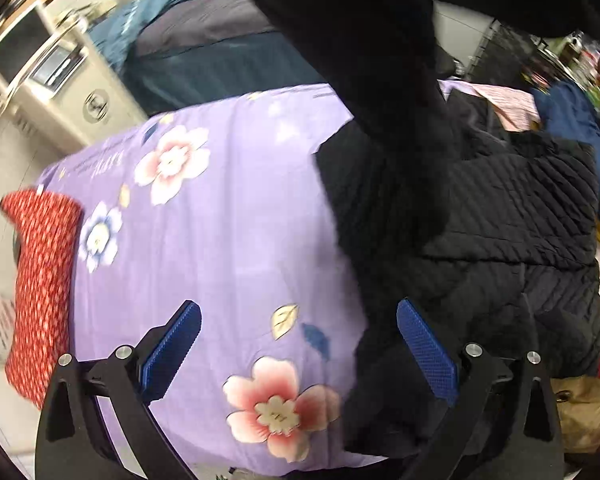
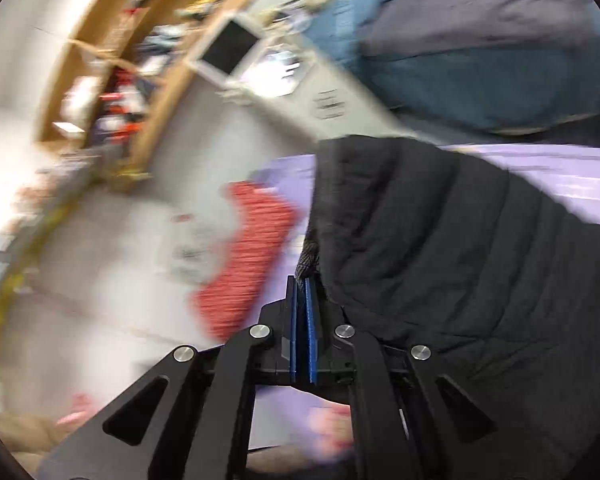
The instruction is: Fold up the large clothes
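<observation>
A black quilted jacket (image 1: 500, 220) lies on a purple flowered sheet (image 1: 228, 220), spread over its right half. One part of the jacket is lifted and hangs dark across the top of the left wrist view. My left gripper (image 1: 298, 320) is open above the sheet at the jacket's left edge, with nothing between its blue pads (image 1: 428, 348). In the right wrist view my right gripper (image 2: 302, 292) is shut on the jacket (image 2: 440, 260), pinching a knitted edge at its tip and holding the fabric up off the sheet (image 2: 560, 176).
A red patterned cloth (image 1: 40, 280) lies at the sheet's left edge. Blue and grey bedding (image 1: 204, 52) is piled behind. A navy garment (image 1: 572, 120) and pink cloth sit at the right. A white cabinet (image 1: 60, 80) and a wooden shelf (image 2: 112, 80) stand beyond the bed.
</observation>
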Action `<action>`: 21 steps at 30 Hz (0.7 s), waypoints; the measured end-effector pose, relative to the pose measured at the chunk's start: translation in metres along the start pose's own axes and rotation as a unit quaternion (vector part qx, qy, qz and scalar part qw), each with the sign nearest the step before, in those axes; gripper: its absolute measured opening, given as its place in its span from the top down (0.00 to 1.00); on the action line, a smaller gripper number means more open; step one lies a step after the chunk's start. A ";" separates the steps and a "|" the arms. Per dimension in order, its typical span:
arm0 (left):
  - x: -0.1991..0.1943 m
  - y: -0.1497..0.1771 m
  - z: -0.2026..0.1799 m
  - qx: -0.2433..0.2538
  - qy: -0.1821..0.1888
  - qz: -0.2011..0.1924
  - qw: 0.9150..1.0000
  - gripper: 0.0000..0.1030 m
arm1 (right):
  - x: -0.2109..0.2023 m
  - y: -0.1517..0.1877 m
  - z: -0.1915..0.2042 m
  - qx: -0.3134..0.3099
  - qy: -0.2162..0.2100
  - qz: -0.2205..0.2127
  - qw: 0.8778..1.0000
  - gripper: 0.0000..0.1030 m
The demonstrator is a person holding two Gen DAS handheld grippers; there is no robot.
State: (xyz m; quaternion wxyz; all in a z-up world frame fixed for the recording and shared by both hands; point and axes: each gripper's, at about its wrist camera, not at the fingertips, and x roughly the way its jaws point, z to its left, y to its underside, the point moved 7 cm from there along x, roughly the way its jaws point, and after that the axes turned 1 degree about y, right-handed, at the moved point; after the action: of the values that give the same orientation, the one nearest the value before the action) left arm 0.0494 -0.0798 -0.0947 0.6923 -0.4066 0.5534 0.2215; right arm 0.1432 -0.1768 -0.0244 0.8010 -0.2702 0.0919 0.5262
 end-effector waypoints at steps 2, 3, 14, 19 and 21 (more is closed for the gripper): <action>0.007 0.011 0.020 -0.028 -0.005 0.012 1.000 0.06 | 0.012 0.003 0.022 0.009 -0.023 0.019 0.999 0.78; 0.010 0.014 0.027 -0.038 -0.006 0.016 0.999 0.06 | 0.021 0.001 0.023 0.011 -0.020 0.021 1.000 0.63; 0.074 0.057 0.101 -0.142 0.001 0.091 0.986 0.06 | -0.047 0.094 -0.149 0.058 0.399 0.003 0.915 0.11; 0.085 0.042 0.093 -0.124 0.003 0.095 0.988 0.06 | -0.052 0.165 -0.227 0.069 0.495 0.075 0.863 0.11; 0.085 0.033 0.083 -0.118 0.014 0.096 0.988 0.06 | -0.034 0.177 -0.237 0.047 0.503 0.105 0.857 0.11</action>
State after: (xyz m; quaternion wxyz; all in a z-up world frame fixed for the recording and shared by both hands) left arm 0.0976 -0.0066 -0.1807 0.6072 -0.4337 0.5692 0.3453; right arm 0.0033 -0.2765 -0.2675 0.5973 -0.4492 0.5346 0.3945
